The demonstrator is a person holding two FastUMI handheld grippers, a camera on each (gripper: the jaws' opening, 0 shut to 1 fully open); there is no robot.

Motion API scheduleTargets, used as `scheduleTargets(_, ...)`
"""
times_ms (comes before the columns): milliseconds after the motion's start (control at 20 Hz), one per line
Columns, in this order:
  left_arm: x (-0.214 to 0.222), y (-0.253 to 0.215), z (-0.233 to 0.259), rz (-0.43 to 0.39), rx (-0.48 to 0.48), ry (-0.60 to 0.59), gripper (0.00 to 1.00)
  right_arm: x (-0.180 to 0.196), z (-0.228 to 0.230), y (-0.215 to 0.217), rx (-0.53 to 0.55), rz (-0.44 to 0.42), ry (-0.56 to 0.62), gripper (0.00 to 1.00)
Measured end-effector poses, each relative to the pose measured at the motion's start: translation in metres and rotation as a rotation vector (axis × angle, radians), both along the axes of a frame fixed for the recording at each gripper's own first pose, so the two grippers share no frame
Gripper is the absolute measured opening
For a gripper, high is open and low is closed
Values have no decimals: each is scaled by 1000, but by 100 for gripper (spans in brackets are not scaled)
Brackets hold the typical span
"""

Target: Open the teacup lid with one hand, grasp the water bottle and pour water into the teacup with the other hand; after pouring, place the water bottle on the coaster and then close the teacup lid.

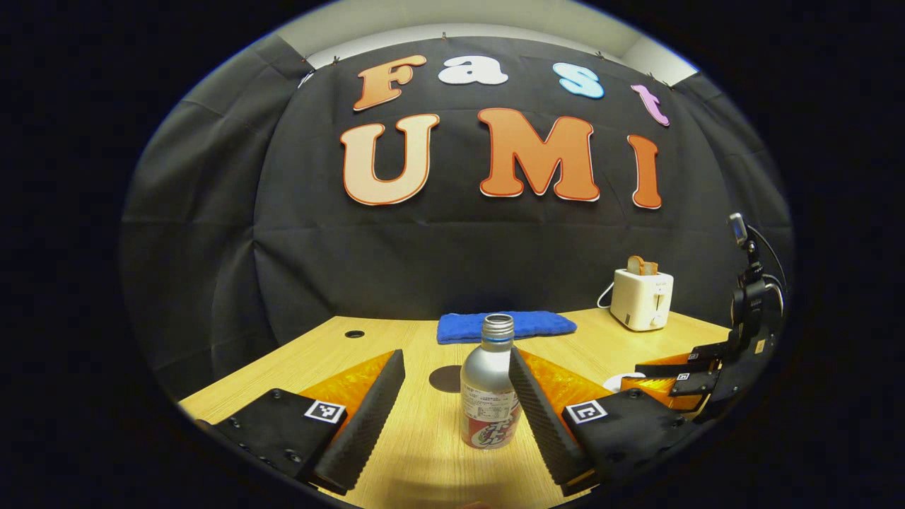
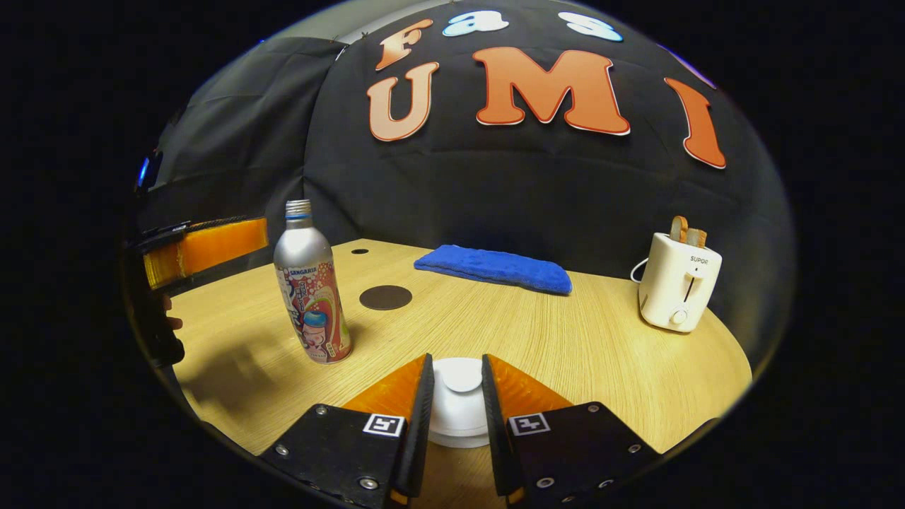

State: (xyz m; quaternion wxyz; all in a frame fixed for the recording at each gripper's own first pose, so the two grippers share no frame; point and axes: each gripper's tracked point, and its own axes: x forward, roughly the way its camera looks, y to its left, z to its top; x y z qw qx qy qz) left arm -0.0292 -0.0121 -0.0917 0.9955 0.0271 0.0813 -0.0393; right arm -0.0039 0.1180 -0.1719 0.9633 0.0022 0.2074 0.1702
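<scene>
straddling the bottle, pinching the lid

spread wide at the left gripper [image 1: 456, 396], pads either side of the water bottle [image 1: 489, 385], right pad just beside it, left pad well apart. standing upright on the wooden table [image 1: 417, 452], uncapped, dark round coaster [image 1: 446, 379] near at its 10 o'clock. closed in on the white teacup lid [image 2: 459, 399] at the right gripper [image 2: 456, 396], both pads pressing its knob. bottle off at 10 o'clock in the right gripper view, blue cloth [image 2: 493, 268] at 12, white toaster [image 2: 677, 290] with bread at 2.
</scene>
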Motion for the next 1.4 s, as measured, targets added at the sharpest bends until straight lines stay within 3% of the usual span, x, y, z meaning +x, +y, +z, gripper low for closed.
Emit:
scheduleTargets(300,1,-5,-14,-14,10,35,97,2,0,-2,-11,1,-15,25)
scheduleTargets(650,5,-15,-48,-36,18,106,98,4,13,-6,4,-2,-55,24)
scheduleTargets(1000,13,-24,-75,-60,12,177,100,2,34,-23,25,-42,-93,23)
scheduleTargets(1100,16,-28,-86,-69,2,212,94,1,39,-31,24,-58,-103,23)
scheduleTargets(1350,21,-30,-101,-85,-6,254,98,-3,45,-51,23,-100,-114,23)
scheduleTargets(1400,22,-31,-101,-83,-7,248,97,-5,44,-55,20,-105,-114,19)
